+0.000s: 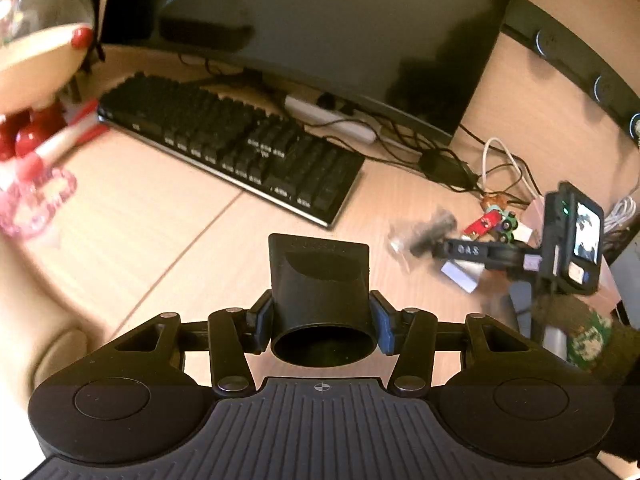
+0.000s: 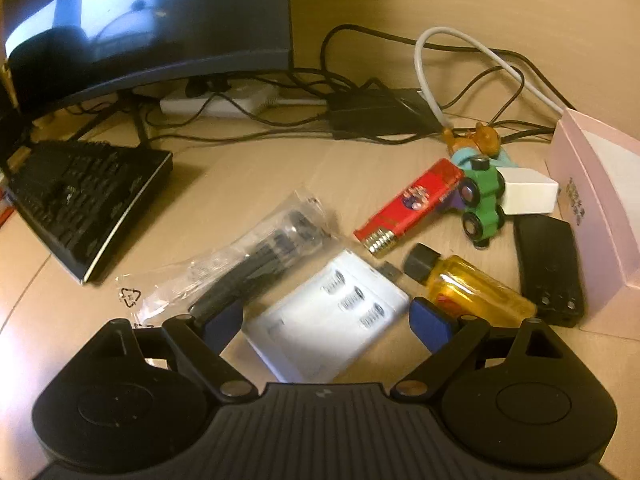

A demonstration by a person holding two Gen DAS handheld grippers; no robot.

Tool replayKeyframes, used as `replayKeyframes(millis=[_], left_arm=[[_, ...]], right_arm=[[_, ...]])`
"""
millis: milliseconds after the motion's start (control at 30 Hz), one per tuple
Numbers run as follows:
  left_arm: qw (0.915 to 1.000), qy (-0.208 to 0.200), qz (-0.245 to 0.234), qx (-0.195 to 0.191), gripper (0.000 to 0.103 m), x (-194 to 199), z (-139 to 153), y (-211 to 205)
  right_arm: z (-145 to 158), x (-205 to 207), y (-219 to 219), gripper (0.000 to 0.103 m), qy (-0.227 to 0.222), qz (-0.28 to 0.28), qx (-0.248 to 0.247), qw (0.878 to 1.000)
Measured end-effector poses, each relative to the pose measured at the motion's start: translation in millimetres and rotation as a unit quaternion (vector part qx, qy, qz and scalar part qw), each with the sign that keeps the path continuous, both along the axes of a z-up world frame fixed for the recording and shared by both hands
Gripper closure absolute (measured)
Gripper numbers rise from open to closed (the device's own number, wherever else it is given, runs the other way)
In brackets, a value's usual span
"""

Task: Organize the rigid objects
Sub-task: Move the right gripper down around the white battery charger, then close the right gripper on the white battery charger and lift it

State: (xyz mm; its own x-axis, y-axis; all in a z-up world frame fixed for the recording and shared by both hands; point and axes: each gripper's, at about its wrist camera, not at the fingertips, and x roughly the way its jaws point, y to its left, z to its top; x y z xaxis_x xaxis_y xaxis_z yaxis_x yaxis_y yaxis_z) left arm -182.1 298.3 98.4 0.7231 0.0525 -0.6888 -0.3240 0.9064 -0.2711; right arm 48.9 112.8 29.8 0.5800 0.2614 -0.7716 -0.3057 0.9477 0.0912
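Two tools: left tool [image 1: 321, 320] pinches a black nozzle [image 1: 320, 280]; right tool [image 2: 328, 320] spread over the white charger [image 2: 328, 320], bare bench [image 2: 224, 176] beyond it.

One black mechanical keyboard [image 2: 80, 204], one dark curved monitor [image 2: 148, 24], one white power strip [image 2: 216, 104], one black funnel-shaped plastic adapter [image 1: 320, 300], one white battery charger [image 2: 332, 320], one red lighter [image 2: 408, 204], one green toy car [image 2: 484, 196], one yellow bottle with black cap [image 2: 472, 288], one pink cardboard box [image 2: 600, 208], one clear bag of black parts [image 2: 248, 264], one black flat remote-like device [image 2: 548, 268]
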Motion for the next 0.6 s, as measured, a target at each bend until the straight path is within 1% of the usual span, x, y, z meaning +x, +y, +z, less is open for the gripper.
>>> replayKeyframes(millis=[67,100,133,167,233,333,433,600], left_arm=[[0.9997,0.004,-0.004,-0.022,0.050,1.0,-6.7,5.8],[0.9995,0.005,-0.013,-0.030,0.050,1.9,-8.8,7.8],[0.9992,0.006,-0.023,-0.032,0.050,3.9,-10.1,9.3],[0.9990,0.005,-0.032,-0.030,0.050,5.7,-10.7,10.3],[0.9982,0.002,-0.049,-0.034,0.050,10.8,-12.2,13.3],[0.9974,-0.001,-0.061,-0.040,0.050,16.8,-14.1,17.2],[0.9971,0.000,-0.065,-0.040,0.050,19.4,-14.1,20.6],[0.9952,0.008,-0.093,-0.029,0.050,19.6,-10.5,15.8]], right_arm=[[-2.1,2.6,5.9,0.021,-0.010,0.009,-0.017,1.000],[-2.1,2.0,9.7,0.026,-0.015,0.020,-0.031,0.999],[-1.4,-0.3,10.7,0.035,-0.017,0.033,-0.038,0.999],[-0.1,-3.0,8.5,0.037,-0.016,0.047,-0.036,0.998],[3.5,-14.6,2.6,0.044,-0.010,0.076,-0.039,0.996],[7.6,-35.2,-8.7,0.045,-0.006,0.104,-0.051,0.993],[9.4,-48.0,-14.2,0.044,0.002,0.127,-0.044,0.991],[6.7,-47.0,-6.1,0.045,-0.011,0.103,-0.037,0.994]])
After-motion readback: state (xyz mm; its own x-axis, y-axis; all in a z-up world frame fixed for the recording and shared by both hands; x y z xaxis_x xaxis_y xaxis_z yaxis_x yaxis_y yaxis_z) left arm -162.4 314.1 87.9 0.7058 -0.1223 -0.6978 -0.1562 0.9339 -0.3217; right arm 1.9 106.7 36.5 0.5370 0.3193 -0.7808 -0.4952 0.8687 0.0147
